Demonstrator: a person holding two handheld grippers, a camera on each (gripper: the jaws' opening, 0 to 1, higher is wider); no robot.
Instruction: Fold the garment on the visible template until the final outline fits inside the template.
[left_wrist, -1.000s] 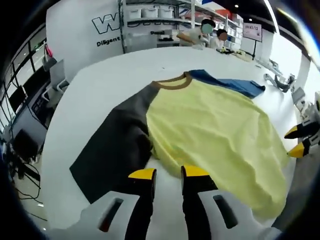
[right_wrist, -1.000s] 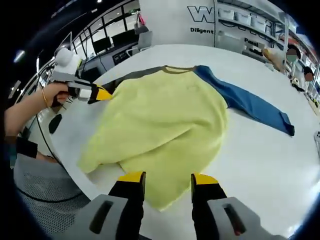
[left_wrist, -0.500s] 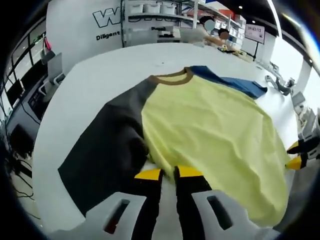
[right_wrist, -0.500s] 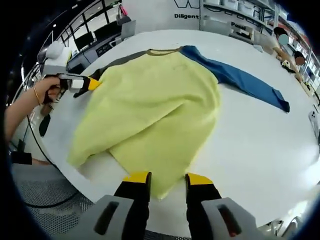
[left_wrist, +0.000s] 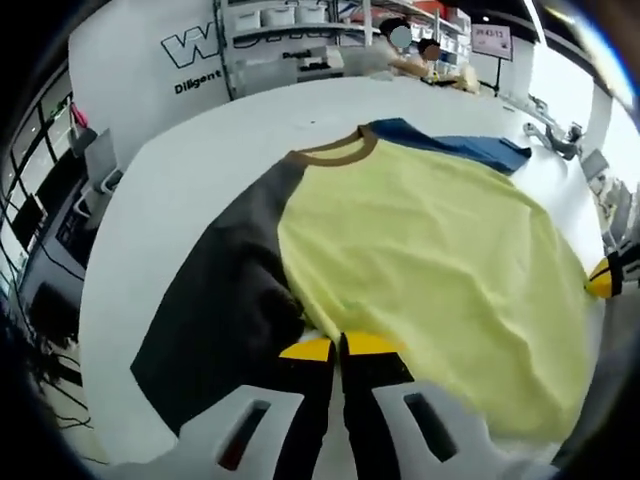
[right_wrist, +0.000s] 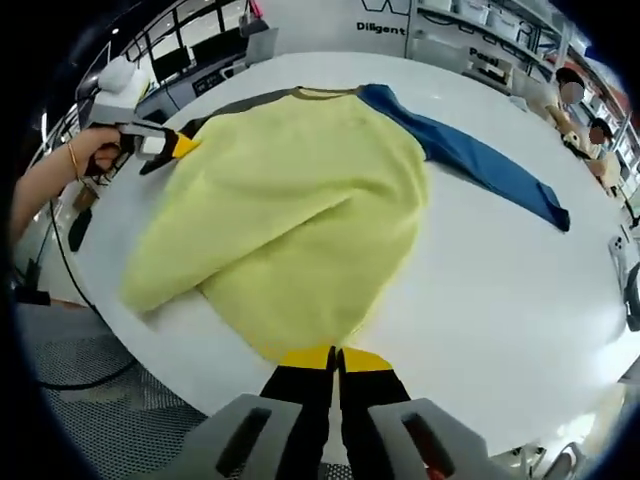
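1. A yellow shirt (left_wrist: 430, 250) with a brown collar (left_wrist: 335, 152), one dark grey sleeve (left_wrist: 225, 290) and one blue sleeve (left_wrist: 455, 148) lies spread across a round white table (left_wrist: 180, 170), its hem toward the near edge and its collar toward the table's middle.
2. In the left gripper view, the left gripper (left_wrist: 337, 349) sits at the shirt's side seam, its yellow-tipped jaws drawn together on the fabric where the yellow body meets the grey sleeve.
3. In the right gripper view, the right gripper (right_wrist: 335, 358) is at the hem by the near table edge, its jaws pressed together with the yellow cloth's edge at their tips.
4. The same view shows the left gripper (right_wrist: 165, 145) held in a person's hand (right_wrist: 92, 155) at the table's left edge, beside the grey sleeve (right_wrist: 235, 105).
5. The blue sleeve (right_wrist: 480, 165) stretches out flat toward the far right edge of the table (right_wrist: 500, 280).
6. The yellow body (right_wrist: 290, 210) is rumpled, with a long crease running across it.
7. Two people (left_wrist: 415, 45) are at a far bench, before shelving (left_wrist: 290, 40).
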